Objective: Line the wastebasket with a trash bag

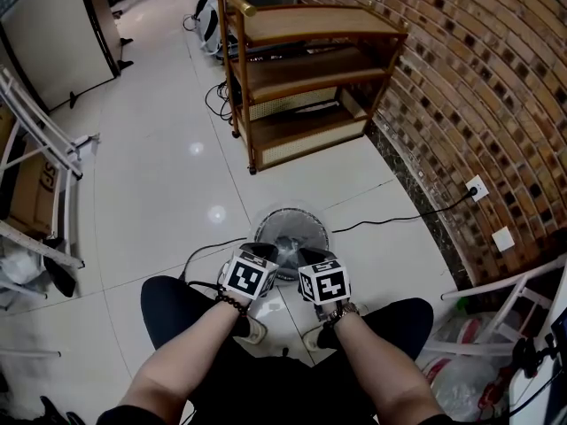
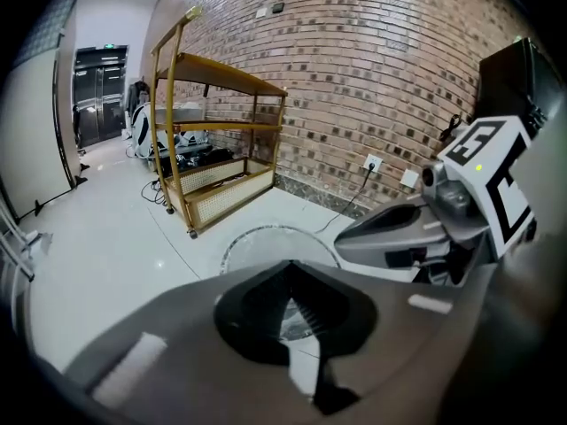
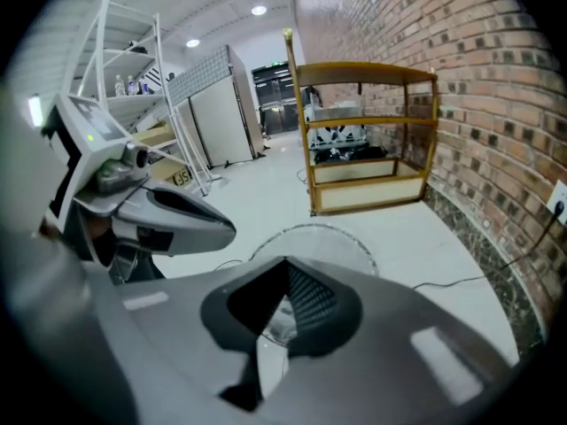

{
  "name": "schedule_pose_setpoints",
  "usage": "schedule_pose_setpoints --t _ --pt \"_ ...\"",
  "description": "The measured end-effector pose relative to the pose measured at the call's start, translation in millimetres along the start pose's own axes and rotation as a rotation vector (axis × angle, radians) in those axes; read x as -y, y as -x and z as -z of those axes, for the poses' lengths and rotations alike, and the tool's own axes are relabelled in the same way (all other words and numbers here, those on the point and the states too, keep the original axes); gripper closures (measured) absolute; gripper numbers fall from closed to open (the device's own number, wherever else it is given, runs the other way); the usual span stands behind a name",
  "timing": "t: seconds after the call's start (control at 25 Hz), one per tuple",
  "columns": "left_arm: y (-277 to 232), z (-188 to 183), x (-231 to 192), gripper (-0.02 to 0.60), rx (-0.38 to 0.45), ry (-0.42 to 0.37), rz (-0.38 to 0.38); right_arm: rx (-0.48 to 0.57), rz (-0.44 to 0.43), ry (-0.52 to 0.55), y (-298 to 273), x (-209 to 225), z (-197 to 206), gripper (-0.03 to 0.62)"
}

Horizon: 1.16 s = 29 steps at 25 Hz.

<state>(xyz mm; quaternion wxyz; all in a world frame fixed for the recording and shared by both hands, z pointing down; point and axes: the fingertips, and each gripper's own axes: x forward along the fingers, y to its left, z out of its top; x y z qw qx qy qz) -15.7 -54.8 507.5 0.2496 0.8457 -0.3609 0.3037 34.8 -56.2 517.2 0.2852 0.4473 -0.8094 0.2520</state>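
A round wire-mesh wastebasket (image 1: 291, 228) stands on the white tile floor just in front of the person's feet. Something thin, shiny and grey seems to lie inside it; I cannot tell whether it is a bag. Both grippers hang side by side over its near rim. My left gripper (image 1: 262, 253) is shut, and nothing shows between its jaws. My right gripper (image 1: 310, 257) is shut too, close beside the left. The basket's rim (image 2: 257, 237) shows past the shut left gripper (image 2: 285, 266), with the right gripper (image 2: 390, 235) alongside. The rim (image 3: 341, 234) also lies beyond the right gripper (image 3: 285, 264).
A wooden three-shelf cart (image 1: 301, 69) stands beyond the basket against the brick wall (image 1: 478, 78). A black cable (image 1: 399, 218) runs over the floor to a wall socket (image 1: 476, 187). White racks (image 1: 35, 140) stand at the left; plastic bags (image 1: 465, 370) lie at the lower right.
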Motion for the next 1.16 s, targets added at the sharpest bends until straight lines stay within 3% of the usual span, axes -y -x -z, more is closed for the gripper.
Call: schedule_pose_setpoints --t 0.52,1.16 --pt "-4.7 -2.3 11.3 0.578 0.053 -0.042 -0.027 0.028 0.014 -0.011 7.7 3.0 0.1 0.592" --pt "-1.6 0.2 18.1 0.578 0.054 -0.074 -0.031 0.037 0.015 0.001 15.8 0.0 1.9 0.592"
